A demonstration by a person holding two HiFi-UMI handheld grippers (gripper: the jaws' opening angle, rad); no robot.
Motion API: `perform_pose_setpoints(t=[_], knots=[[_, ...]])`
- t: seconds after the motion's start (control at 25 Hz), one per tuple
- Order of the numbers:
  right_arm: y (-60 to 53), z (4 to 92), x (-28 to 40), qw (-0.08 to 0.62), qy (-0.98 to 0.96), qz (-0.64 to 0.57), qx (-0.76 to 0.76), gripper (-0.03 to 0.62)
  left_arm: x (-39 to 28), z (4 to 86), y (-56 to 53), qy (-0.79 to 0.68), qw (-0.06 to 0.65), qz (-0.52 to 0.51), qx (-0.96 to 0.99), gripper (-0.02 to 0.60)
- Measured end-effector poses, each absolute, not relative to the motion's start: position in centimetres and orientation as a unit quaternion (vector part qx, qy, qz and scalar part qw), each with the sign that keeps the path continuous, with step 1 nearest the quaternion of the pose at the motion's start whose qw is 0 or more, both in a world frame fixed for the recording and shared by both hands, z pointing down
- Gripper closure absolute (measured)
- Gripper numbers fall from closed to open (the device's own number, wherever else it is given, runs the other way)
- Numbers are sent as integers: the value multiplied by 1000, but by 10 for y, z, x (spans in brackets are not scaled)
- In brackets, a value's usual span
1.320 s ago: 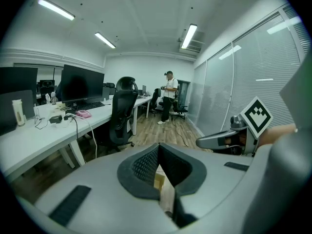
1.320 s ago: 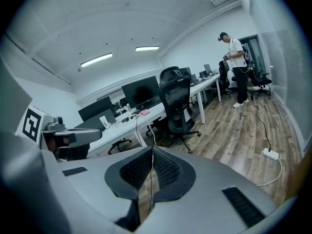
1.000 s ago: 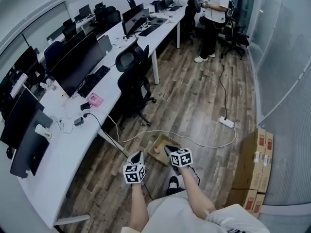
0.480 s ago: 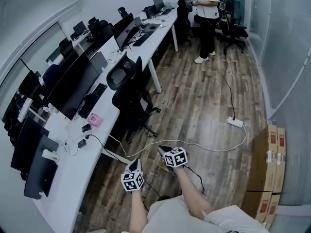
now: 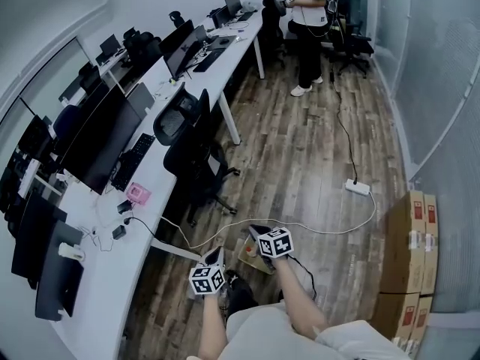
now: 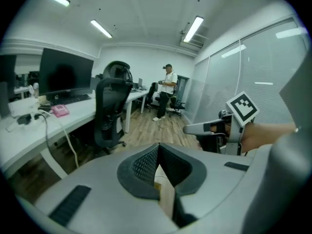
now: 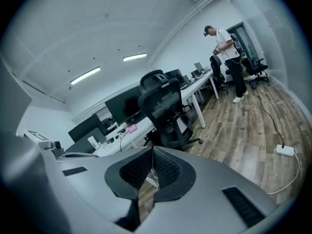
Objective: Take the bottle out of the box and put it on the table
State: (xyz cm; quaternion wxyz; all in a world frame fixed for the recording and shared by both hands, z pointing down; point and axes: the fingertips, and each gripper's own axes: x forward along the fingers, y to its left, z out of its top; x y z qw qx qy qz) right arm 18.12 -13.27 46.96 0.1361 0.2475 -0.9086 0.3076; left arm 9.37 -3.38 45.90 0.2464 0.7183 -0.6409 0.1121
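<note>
long white surface (image 5: 112, 265) runs down the left, monitors & cables on it, w/ bare patches near the person; that's where the bottle should end up

open cardboard box (image 5: 244, 261) sits on the wood floor (image 5: 315, 163), near the surface's edge & right under the grippers, partly covered by the right one in the head view

bottle (image 5: 250, 249) is inside the box, seen only as a small red-capped spot; too small to tell material or whether it stands or lies. my guess: light, prob plastic, fairly stiff, round & smooth so it could slip or roll in a pinch. best hold prob across the body just below the cap, pads square on, not on the cap. box looks light too & may lift or slide along w/ the bottle, so the other gripper may need to steady the rim

left gripper (image 6: 157, 144): pads pressed together at the tips, nothing between them, cardboard colour showing thru the gap below. it's held above the floor, apart from the box

right gripper (image 7: 152, 148): tips also pressed together, empty, hanging over the box w/o touching it. both must spread before any grab
</note>
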Motion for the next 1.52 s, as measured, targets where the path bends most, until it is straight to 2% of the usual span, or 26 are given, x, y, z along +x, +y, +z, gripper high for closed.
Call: perform_pose_setpoints(t=[0.2,0.56,0.76,1.0,1.32,1.52], knots=[[-168,482,180,133,-894,313,292,554,121,478,-65,-530,261,155,792,568],[-205,519,124,132,-885,318,314,554,45,504,-128,-476,281,173,815,568],[-217,576,94,164,-866,349,319,554,21,557,-143,-455,287,206,818,568],[-222,654,64,246,-865,313,305,554,-16,627,-151,-452,303,233,806,568],[-188,779,68,306,-834,349,300,554,-51,739,-139,-416,369,250,792,568],[-172,872,83,364,-804,352,312,554,-38,811,-135,-384,387,253,799,568]])
